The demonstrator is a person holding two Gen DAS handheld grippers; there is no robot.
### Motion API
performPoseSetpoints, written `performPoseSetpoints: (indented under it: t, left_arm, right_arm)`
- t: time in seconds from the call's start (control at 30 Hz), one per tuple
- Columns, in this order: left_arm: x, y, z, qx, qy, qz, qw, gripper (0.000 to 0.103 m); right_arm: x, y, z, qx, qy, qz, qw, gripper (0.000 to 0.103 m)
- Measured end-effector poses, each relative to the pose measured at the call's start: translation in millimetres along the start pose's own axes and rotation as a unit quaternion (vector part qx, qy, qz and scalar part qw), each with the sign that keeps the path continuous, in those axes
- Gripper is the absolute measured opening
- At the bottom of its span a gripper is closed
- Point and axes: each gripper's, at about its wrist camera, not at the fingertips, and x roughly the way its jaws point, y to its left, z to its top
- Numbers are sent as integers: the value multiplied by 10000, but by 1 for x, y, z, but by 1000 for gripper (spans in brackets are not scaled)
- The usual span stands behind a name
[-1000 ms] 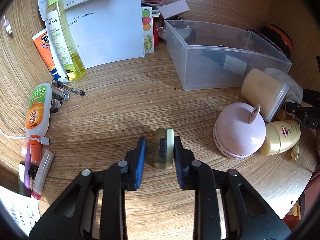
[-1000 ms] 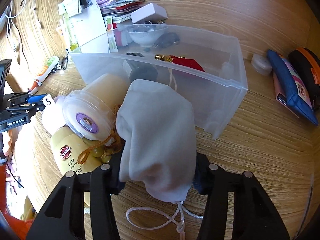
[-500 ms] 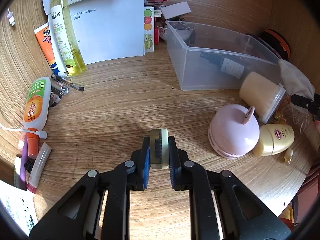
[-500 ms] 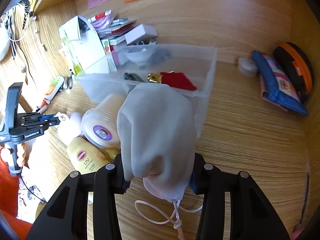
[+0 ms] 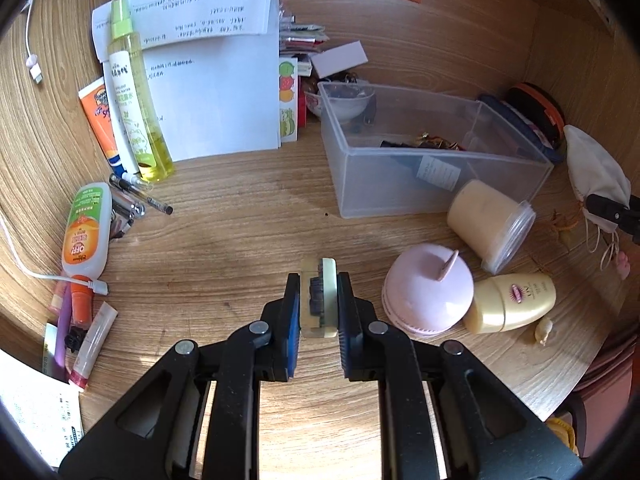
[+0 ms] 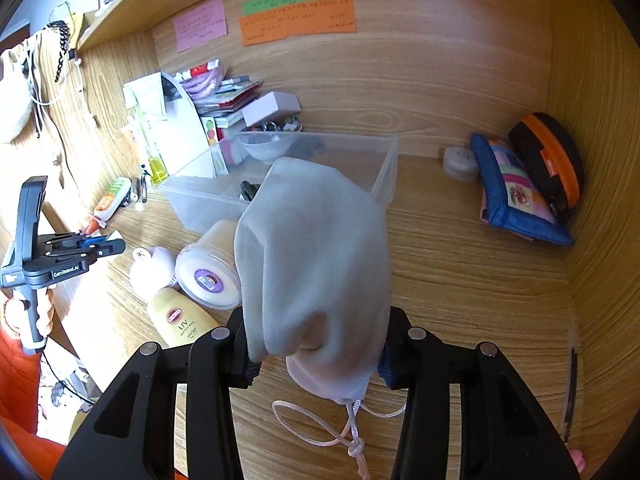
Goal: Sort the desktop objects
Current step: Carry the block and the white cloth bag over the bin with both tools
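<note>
The left tool pinches a small brush, low in the middle of the frame, just above the worktop. The right tool pinches a grey cloth bag, lifted in front of the clear box. I think both go in that box. Lift high over its wall, then let go gently. The pink round thing and jar crowd the near side.

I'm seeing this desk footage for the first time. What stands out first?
The grey drawstring pouch fills the right wrist view, pinched in the right tongs above the desk, cord dangling. In the left wrist view, the left tongs clamp a small pale compact on edge. Beyond both sits the clear plastic bin near the back wall.
</note>
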Motion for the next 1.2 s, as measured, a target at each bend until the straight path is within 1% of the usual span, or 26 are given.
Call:
performPoseSetpoints:
  t: [0.13, 0.3, 0.53, 0.6, 0.9, 1.03, 1.2]
  left_arm:
    - [-6, -5, 7, 36, -127, -23, 9999, 15]
    - [-12, -12, 22, 83, -274, -94, 9995, 15]
    - [-13, -20, 56, 198, -463, -184, 9986, 15]
    - [-11, -22, 65, 228, -482, -263, 9982, 15]
    - [20, -42, 110, 426, -381, -563, 9968, 15]
    - [38, -51, 123, 524, -270, -613, 9964, 15]
    - [62, -57, 128, 610, -44, -638, 9961, 15]
  right_arm:
    - [-1, 4, 3, -104, -31, 26, 9999, 41]
    - [15, 7, 7, -166, 106, 190, 9996, 41]
    - [42, 6, 32, -370, 266, 191, 9988, 41]
    - [47, 10, 37, -479, 302, 167, 9983, 41]
    - [59, 16, 58, -782, 431, 248, 9957, 41]
    - [72, 14, 66, -830, 552, 296, 9946, 41]
    - [83, 12, 74, -888, 644, 406, 9931, 42]
